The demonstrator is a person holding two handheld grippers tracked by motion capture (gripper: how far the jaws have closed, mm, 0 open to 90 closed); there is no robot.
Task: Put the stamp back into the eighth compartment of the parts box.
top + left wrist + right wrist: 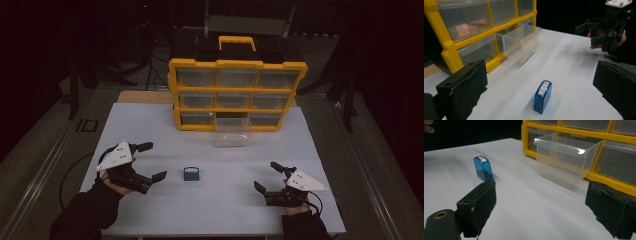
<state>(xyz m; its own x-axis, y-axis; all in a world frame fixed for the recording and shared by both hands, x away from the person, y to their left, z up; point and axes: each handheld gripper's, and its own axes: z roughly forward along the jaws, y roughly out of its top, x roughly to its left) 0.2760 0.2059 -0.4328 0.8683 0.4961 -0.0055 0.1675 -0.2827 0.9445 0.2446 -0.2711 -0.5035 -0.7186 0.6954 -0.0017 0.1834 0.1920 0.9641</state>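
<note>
Two open jaws, one blue case between them

Both tools rest apart-jawed and empty: left hand-held gripper (151,161), right hand-held gripper (267,176). Between them the blue case (191,173) stands upright on the white worktop (150,125), before a pulled-out clear drawer (233,132).

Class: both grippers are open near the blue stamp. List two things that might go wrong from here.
1. The blue stamp stands upright on a narrow base; a jaw of the left gripper may tip it.
2. The clear drawer is pulled out of the yellow cabinet; a nudge might shift it.
</note>
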